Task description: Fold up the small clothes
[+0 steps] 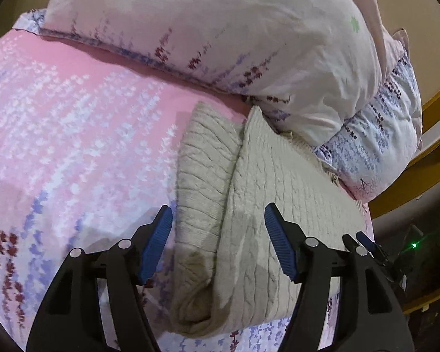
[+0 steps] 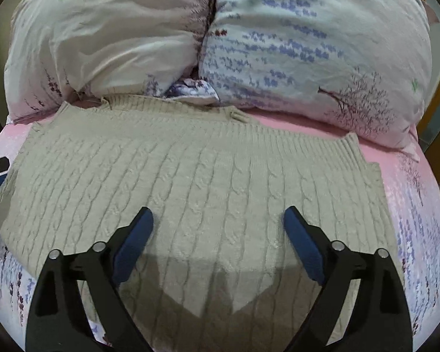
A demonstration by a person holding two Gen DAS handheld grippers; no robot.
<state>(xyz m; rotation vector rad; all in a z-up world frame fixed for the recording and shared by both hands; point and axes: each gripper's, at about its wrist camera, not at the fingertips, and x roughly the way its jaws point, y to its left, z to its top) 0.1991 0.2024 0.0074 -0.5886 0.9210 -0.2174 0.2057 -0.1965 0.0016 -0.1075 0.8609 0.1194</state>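
Observation:
A beige cable-knit sweater (image 2: pixel 196 176) lies flat on the pink flowered bedsheet (image 2: pixel 425 220). In the left wrist view the sweater (image 1: pixel 264 193) shows one side folded over the body, and a sleeve (image 1: pixel 202 176) lies alongside. My left gripper (image 1: pixel 218 214) is open and empty, just above the sleeve's near end. My right gripper (image 2: pixel 218 214) is open and empty, above the sweater's near middle. The right gripper's tips (image 1: pixel 363 239) show at the right edge of the left wrist view.
Two large flowered pillows (image 2: pixel 108 38) (image 2: pixel 322 47) lie against the sweater's far edge. The pillows (image 1: pixel 220 35) also show in the left wrist view. A wooden bed frame (image 1: pixel 425 158) runs along the right side. The sheet (image 1: pixel 73 135) spreads to the left.

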